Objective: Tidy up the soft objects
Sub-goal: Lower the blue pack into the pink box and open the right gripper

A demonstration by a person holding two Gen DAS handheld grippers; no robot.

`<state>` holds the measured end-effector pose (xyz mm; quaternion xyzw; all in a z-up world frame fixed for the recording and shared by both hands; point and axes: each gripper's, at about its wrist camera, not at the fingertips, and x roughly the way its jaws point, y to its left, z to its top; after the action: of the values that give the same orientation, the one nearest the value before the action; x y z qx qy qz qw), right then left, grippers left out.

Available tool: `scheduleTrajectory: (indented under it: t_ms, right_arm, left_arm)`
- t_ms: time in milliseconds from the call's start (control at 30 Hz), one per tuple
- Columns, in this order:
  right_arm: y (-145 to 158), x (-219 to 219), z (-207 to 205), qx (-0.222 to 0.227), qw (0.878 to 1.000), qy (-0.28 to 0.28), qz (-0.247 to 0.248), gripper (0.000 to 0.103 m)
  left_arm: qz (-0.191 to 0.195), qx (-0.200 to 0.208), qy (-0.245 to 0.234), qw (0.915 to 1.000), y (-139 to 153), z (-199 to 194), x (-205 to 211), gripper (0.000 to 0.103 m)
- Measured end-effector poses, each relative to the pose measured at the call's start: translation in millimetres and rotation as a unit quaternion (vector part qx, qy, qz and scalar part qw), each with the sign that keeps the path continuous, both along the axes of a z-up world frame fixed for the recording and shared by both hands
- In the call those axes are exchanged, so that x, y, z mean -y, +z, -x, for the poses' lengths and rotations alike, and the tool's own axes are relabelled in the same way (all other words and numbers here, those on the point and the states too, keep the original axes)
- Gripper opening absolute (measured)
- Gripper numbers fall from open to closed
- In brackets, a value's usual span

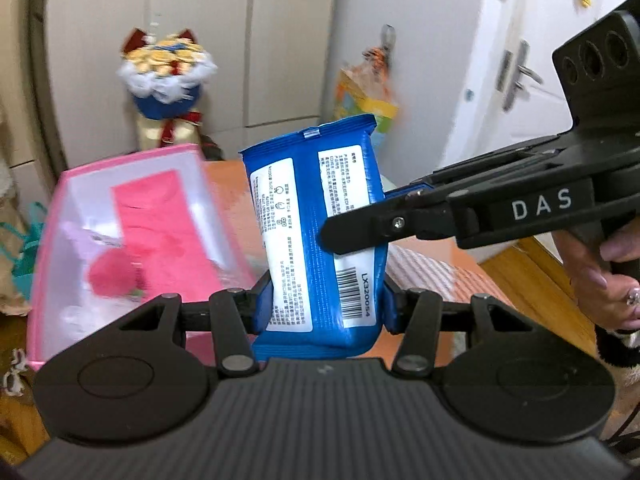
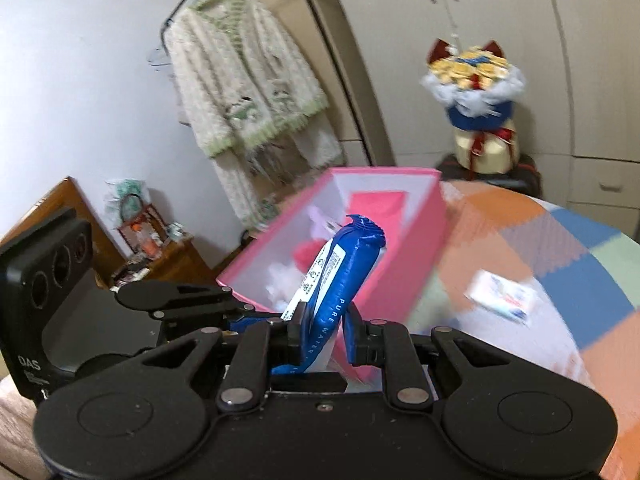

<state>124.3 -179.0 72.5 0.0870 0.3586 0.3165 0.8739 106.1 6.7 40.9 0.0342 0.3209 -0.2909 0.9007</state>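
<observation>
Left wrist view, listed left to right. Pink box [image 1: 52, 216]: open-topped, white lining, holding a folded pink cloth [image 1: 168, 236] and a round pink plush item [image 1: 112, 274], blurred; it sits at the left edge of the patchwork bedspread [image 1: 432, 276]. Blue wipes pack [image 1: 312, 216]: upright, label and barcode facing the camera, held above the bedspread just right of the box. Left gripper [image 1: 326, 304]: both pads pressed on the pack's lower sides, gripping it. Right gripper [image 1: 352, 236]: enters from the right, its fingers nipping the pack's right edge. Hand [image 1: 604, 276]: on that gripper's handle at far right. Bouquet [image 1: 166, 72]: behind the box, before the wardrobe doors.

Right wrist view, same order. Left gripper [image 2: 240, 320]: at lower left, on the same pack. Wipes pack [image 2: 340, 280]: seen edge-on, tilted, top seal over the box's open mouth. Right gripper [image 2: 324, 340]: narrowly closed on the pack's thin edge. Pink box [image 2: 424, 240]: on the bedspread's far left part. White packet [image 2: 500, 296]: lying flat on the bedspread [image 2: 560, 240], well right of the box, blurred.
</observation>
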Motion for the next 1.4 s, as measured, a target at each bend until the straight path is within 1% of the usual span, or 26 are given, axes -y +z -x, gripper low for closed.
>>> scheduleTrajectory:
  t_ms: [167, 333, 500, 600, 700, 833, 933, 1067, 1100, 1167, 1200, 1233, 1300, 1400]
  right_arm:
    - [3, -36, -30, -0.005, 0.999, 0.032, -0.019, 0.022]
    - [5, -71, -58, -0.012, 0.998, 0.063, -0.019, 0.022]
    - [-2, -98, -87, -0.028, 0.996, 0.079, -0.016, 0.022]
    - [-11, -110, -104, -0.038, 0.996, 0.084, -0.015, 0.022]
    - [-25, -118, -124, -0.056, 0.994, 0.087, -0.024, 0.021]
    - [-38, -132, -139, -0.065, 0.994, 0.091, -0.005, 0.021]
    - [-48, -138, -148, -0.081, 0.992, 0.093, -0.003, 0.021]
    - [-60, -146, -158, -0.096, 0.990, 0.101, 0.003, 0.021]
    - [-63, -149, -159, -0.094, 0.991, 0.098, 0.014, 0.022]
    - [-68, -154, -160, -0.087, 0.992, 0.083, 0.041, 0.029]
    - [-70, -154, -160, -0.084, 0.992, 0.076, 0.050, 0.036]
    - [-72, -152, -160, -0.084, 0.993, 0.071, 0.050, 0.038]
    - [-70, -145, -159, -0.087, 0.993, 0.069, 0.037, 0.040]
    - [-60, -131, -151, -0.071, 0.995, 0.064, 0.022, 0.044]
  left_arm:
    - [0.004, -0.003, 0.036, 0.9994, 5, -19, -38, 0.050]
    - [0.007, -0.001, 0.063, 0.9980, 4, -36, -71, 0.050]
    - [0.013, -0.022, 0.079, 0.9965, -6, -65, -98, 0.050]
    - [0.015, -0.043, 0.092, 0.9947, -14, -84, -109, 0.050]
    - [-0.001, -0.049, 0.100, 0.9938, -22, -96, -114, 0.050]
    - [-0.019, -0.065, 0.104, 0.9923, -35, -109, -118, 0.050]
    - [-0.035, -0.075, 0.108, 0.9907, -43, -113, -120, 0.052]
    - [-0.057, -0.071, 0.118, 0.9888, -50, -113, -117, 0.060]
    - [-0.056, -0.070, 0.119, 0.9888, -50, -112, -117, 0.061]
    - [-0.053, -0.073, 0.121, 0.9886, -51, -110, -116, 0.062]
    - [-0.053, -0.071, 0.119, 0.9889, -51, -109, -116, 0.064]
    - [-0.052, -0.068, 0.117, 0.9894, -50, -107, -116, 0.064]
    - [-0.049, -0.063, 0.117, 0.9899, -46, -104, -118, 0.065]
    - [-0.038, -0.057, 0.122, 0.9902, -38, -99, -123, 0.068]
